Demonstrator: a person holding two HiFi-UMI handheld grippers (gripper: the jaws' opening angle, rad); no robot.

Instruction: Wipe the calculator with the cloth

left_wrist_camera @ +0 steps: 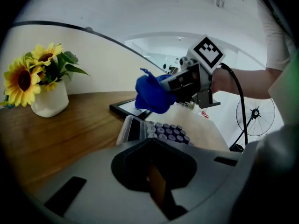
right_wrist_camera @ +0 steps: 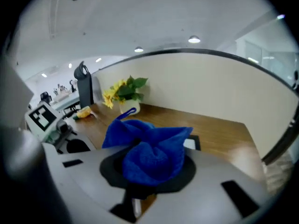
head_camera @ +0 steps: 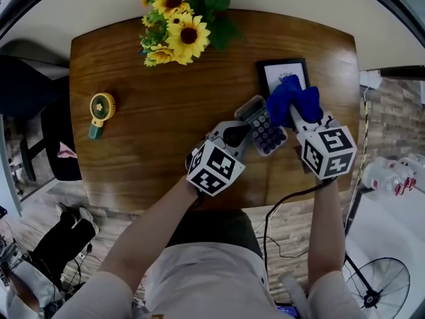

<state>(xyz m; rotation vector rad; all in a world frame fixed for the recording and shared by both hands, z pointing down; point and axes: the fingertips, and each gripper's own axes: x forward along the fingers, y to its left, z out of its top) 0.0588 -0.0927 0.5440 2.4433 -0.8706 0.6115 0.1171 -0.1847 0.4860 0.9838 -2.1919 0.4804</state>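
Blue cloth (head_camera: 293,97) bunched in right tool (head_camera: 295,115), near calculator (head_camera: 263,129).

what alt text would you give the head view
The right tool holds a bunched blue cloth next to a calculator on a wooden table; the left tool is beside it. Sunflowers, a small yellow fan and a black frame share the table.

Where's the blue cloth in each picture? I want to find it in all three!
Head view: the blue cloth is right of the middle, just right of the calculator.
Left gripper view: in the middle, above the calculator, held by the right gripper.
Right gripper view: low in the middle, bunched in that gripper's jaws.
Shared landmark: the sunflowers, in all three views.
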